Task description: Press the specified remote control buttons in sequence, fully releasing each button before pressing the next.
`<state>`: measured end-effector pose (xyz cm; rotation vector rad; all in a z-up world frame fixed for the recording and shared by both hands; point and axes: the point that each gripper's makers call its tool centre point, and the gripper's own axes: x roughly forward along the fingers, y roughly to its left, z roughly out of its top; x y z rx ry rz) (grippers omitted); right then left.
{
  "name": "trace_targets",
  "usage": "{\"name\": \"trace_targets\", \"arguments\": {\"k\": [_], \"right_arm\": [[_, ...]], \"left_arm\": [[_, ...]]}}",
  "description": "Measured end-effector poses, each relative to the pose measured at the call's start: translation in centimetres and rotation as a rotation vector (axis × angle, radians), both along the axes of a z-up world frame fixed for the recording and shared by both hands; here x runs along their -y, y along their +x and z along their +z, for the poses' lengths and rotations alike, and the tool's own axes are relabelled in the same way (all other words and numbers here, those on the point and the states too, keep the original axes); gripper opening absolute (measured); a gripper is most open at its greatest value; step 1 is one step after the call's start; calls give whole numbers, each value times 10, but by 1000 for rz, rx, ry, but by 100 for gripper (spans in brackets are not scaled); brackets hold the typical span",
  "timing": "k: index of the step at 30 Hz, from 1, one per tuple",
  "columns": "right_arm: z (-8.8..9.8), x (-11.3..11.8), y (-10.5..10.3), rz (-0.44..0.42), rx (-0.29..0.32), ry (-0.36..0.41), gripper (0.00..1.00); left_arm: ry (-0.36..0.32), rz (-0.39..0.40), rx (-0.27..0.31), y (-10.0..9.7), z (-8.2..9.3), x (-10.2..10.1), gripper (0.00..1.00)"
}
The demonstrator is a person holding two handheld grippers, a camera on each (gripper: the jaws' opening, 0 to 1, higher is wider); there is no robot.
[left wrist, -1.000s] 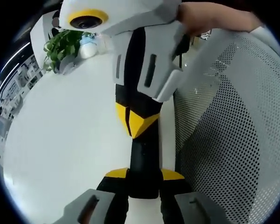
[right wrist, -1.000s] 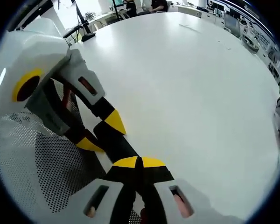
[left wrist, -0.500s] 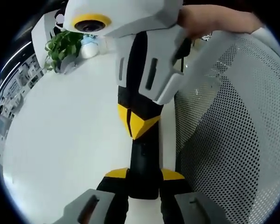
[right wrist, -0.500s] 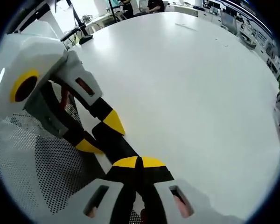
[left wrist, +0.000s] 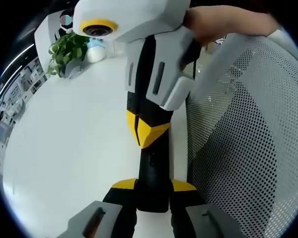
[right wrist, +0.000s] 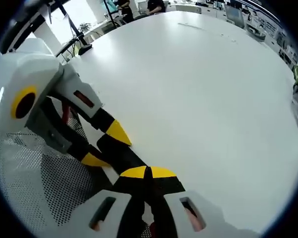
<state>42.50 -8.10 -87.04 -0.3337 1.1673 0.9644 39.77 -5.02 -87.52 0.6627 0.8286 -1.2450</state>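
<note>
White table [right wrist: 203,94] spreads beyond both grippers: the left gripper [left wrist: 153,187] pinches the black remote [left wrist: 154,173] between its jaws while the right gripper [right wrist: 148,174], jaws pressed together, tips on the remote just ahead, seems mid-press, so next comes a full lift-off.

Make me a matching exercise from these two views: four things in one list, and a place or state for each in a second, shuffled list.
Things:
1. black slim remote control
2. green leafy potted plant
3. white perforated mesh chair back
4. right tool

Places or states:
A. at the far edge of the white table
B. clamped between the jaws of the left tool
C. jaws shut, tips pointed down at the remote
D. just off the table edge, beside the remote

Pairs: 1-B, 2-A, 3-D, 4-C
</note>
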Motion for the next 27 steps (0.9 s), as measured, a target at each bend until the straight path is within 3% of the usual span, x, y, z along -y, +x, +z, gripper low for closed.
{"name": "trace_targets", "arguments": {"k": [27], "right_arm": [[-1,0,1,78,60,-22,0]], "left_arm": [[3,-5,3,0,0,1,24]]}}
